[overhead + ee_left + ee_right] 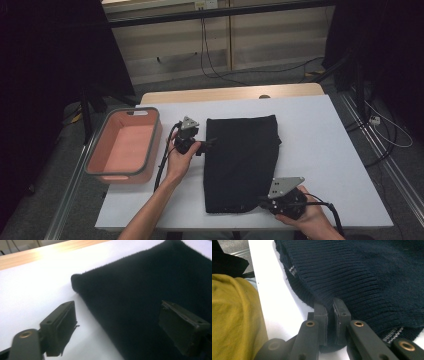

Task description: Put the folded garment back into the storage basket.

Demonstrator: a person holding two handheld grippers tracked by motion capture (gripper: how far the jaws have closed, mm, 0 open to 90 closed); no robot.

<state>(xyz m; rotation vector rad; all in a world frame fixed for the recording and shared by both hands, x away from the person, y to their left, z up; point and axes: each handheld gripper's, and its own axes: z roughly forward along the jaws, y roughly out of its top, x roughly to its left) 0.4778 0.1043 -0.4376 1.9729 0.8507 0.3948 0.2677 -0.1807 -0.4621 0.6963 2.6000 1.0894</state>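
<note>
Looking down from the high view, a folded dark sweater (242, 162) lies flat in the middle of the white bench (320, 150). A salmon-pink basket (124, 146) with a grey rim stands at the bench's left end, well apart from the sweater. The left gripper (210, 143) hovers at the sweater's left edge, near its far corner, held in the person's left hand (179, 159). The right gripper (264, 202) sits at the sweater's near right corner, in the right hand (307, 217).

From the left gripper view, the two jaws stand wide apart with nothing pressed between them; one hangs over the bare white bench, the other over the dark fabric, with the sweater's edge running between.

From the right gripper view, the jaws are drawn together and clamped on the ribbed hem of the sweater, a fold of knit pinched between the pads. Mustard-yellow cloth (234, 320) fills the left side beyond the bench's edge.
</note>
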